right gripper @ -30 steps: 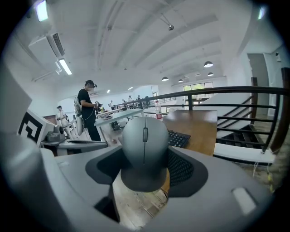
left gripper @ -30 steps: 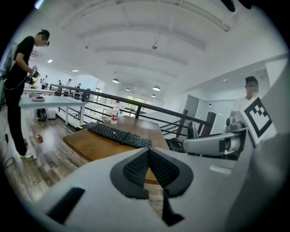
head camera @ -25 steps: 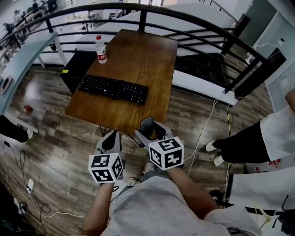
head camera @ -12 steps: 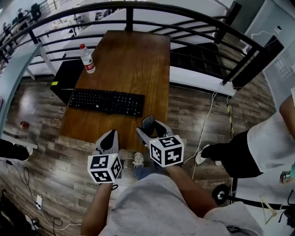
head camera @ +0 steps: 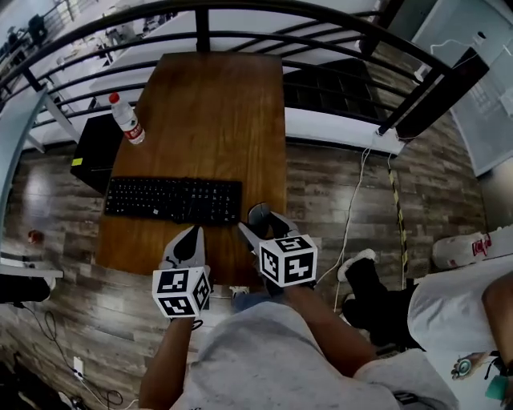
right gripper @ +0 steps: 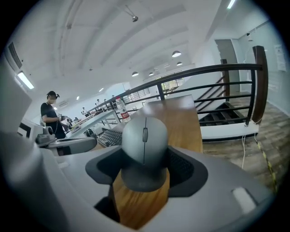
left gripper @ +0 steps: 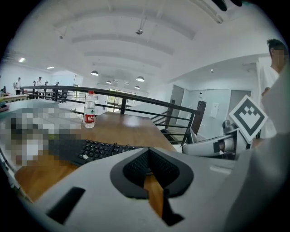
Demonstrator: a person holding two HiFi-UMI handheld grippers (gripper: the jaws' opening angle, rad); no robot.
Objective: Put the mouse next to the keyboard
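A grey mouse sits between the jaws of my right gripper, which is shut on it just above the near edge of the brown wooden table. In the right gripper view the mouse fills the middle and the black keyboard lies ahead to the left. The keyboard lies across the table's near part, just left of the mouse. My left gripper is shut and holds nothing, its tips over the table edge below the keyboard.
A water bottle stands at the table's far left. A black railing curves behind the table. A black box sits on the floor to the left. A person's legs and cables are to the right.
The table has come closer. Both grippers, earlier over the floor short of it, now reach its near edge. The mouse stays gripped in the right one.
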